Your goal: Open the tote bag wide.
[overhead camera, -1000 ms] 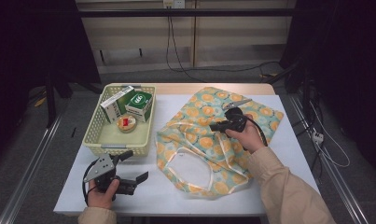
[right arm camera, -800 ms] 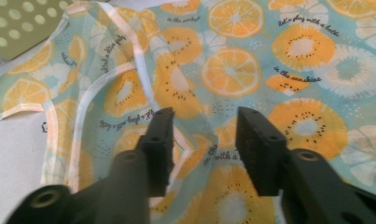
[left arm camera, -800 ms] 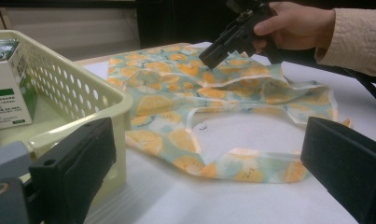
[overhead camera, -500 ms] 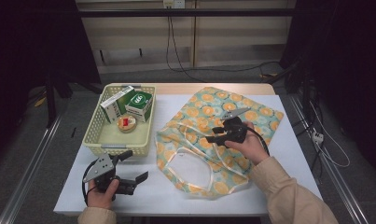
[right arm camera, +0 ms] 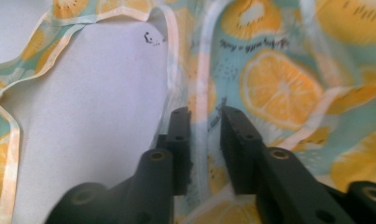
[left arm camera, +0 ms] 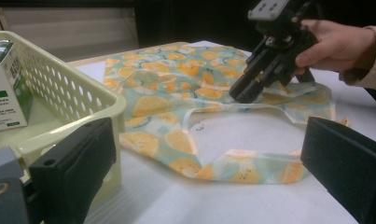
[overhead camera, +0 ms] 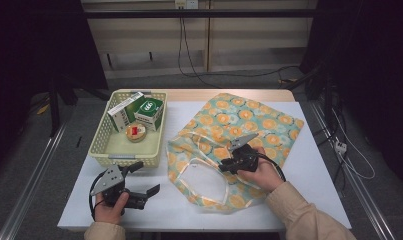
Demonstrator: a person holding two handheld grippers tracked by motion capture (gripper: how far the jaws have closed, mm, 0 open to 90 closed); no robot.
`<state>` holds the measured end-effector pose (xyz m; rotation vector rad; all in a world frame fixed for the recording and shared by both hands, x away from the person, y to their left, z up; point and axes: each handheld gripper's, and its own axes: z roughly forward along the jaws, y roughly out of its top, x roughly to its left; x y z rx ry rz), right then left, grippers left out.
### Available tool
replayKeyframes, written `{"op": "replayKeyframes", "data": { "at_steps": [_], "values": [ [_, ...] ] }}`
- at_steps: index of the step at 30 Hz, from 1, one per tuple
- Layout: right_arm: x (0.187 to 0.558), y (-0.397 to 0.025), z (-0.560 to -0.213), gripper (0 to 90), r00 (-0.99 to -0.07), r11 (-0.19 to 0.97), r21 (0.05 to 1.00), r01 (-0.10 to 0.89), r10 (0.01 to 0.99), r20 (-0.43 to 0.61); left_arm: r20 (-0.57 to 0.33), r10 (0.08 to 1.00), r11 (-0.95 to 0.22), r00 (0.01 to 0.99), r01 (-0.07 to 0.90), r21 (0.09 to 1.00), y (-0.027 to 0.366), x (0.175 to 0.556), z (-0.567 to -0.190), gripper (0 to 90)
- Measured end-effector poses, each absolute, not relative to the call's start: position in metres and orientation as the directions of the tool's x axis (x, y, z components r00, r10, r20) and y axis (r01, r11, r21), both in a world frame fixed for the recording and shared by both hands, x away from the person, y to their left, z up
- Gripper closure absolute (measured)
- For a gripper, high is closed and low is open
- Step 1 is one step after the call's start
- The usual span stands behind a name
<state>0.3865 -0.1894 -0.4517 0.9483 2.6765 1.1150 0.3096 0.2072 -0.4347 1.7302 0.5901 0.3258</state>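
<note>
A fabric bag [overhead camera: 239, 130] printed with orange slices lies flat on the white table, its handle loop toward the person. My right gripper [overhead camera: 225, 167] is down on the bag by that loop. In the right gripper view its jaws [right arm camera: 205, 114] stand a narrow gap apart, astride a pale handle strip of the bag [right arm camera: 279, 84]. The left gripper view shows the right gripper [left arm camera: 241, 93] touching the bag [left arm camera: 176, 74]. My left gripper [overhead camera: 148, 176] rests near the table's front left, open wide [left arm camera: 209, 172] with nothing between its jaws.
A cream plastic basket [overhead camera: 106, 150] stands left of the bag and holds a white-and-green box [overhead camera: 123, 112], a green box [overhead camera: 150, 111] and a small round item [overhead camera: 135, 131]. Its corner [left arm camera: 59, 93] is close to my left jaw. Cables run behind the table.
My right gripper has moved from the bag's middle toward the person and down onto the handle loop. The left gripper has stayed put.
</note>
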Motion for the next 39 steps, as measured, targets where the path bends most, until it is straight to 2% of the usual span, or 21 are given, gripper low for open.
{"op": "replayKeyframes", "data": {
  "at_steps": [2, 7, 9, 12, 14, 18, 22, 26, 28, 35, 39],
  "values": [
    [0.386, -0.192, -0.455, 70.2, -0.798, 0.511, 0.688, 0.515, 0.579, 0.168, -0.095, 0.548, -0.152, 0.831, 0.211, 0.965, 0.207, 0.310, -0.435, 2.9],
    [0.377, -0.181, -0.453, 64.6, -0.843, 0.579, 0.686, 0.441, 0.530, 0.095, -0.101, 0.551, -0.147, 0.828, 0.215, 0.965, 0.207, 0.310, -0.436, 2.9],
    [0.374, -0.176, -0.452, 73.8, -0.843, 0.601, 0.682, 0.417, 0.536, 0.043, -0.099, 0.551, -0.148, 0.828, 0.214, 0.966, 0.207, 0.310, -0.435, 2.9],
    [0.375, -0.174, -0.454, 86.2, -0.831, 0.569, 0.699, 0.433, 0.552, 0.066, -0.100, 0.547, -0.153, 0.831, 0.216, 0.964, 0.208, 0.311, -0.436, 2.9],
    [0.377, -0.174, -0.455, 90.0, -0.825, 0.553, 0.703, 0.447, 0.558, 0.086, -0.100, 0.546, -0.154, 0.832, 0.216, 0.964, 0.208, 0.311, -0.436, 2.9],
    [0.377, -0.169, -0.454, 90.0, -0.821, 0.546, 0.707, 0.449, 0.565, 0.084, -0.099, 0.547, -0.150, 0.832, 0.214, 0.965, 0.207, 0.311, -0.436, 3.0],
    [0.375, -0.156, -0.448, 90.0, -0.834, 0.524, 0.721, 0.454, 0.534, 0.137, -0.099, 0.546, -0.149, 0.832, 0.213, 0.966, 0.207, 0.311, -0.436, 2.9],
    [0.372, -0.140, -0.439, 90.0, -0.854, 0.538, 0.726, 0.428, 0.503, 0.131, -0.080, 0.545, -0.162, 0.835, 0.198, 0.967, 0.209, 0.311, -0.435, 2.9],
    [0.374, -0.138, -0.437, 90.0, -0.852, 0.538, 0.725, 0.430, 0.508, 0.128, -0.099, 0.546, -0.150, 0.832, 0.213, 0.965, 0.209, 0.310, -0.435, 2.9],
    [0.393, -0.168, -0.425, 90.0, -0.797, 0.444, 0.751, 0.489, 0.576, 0.179, -0.101, 0.548, -0.147, 0.830, 0.214, 0.966, 0.209, 0.310, -0.436, 2.9],
    [0.401, -0.189, -0.420, 90.0, -0.768, 0.423, 0.751, 0.508, 0.617, 0.172, -0.101, 0.545, -0.149, 0.833, 0.214, 0.965, 0.208, 0.310, -0.436, 2.9]
  ]
}}
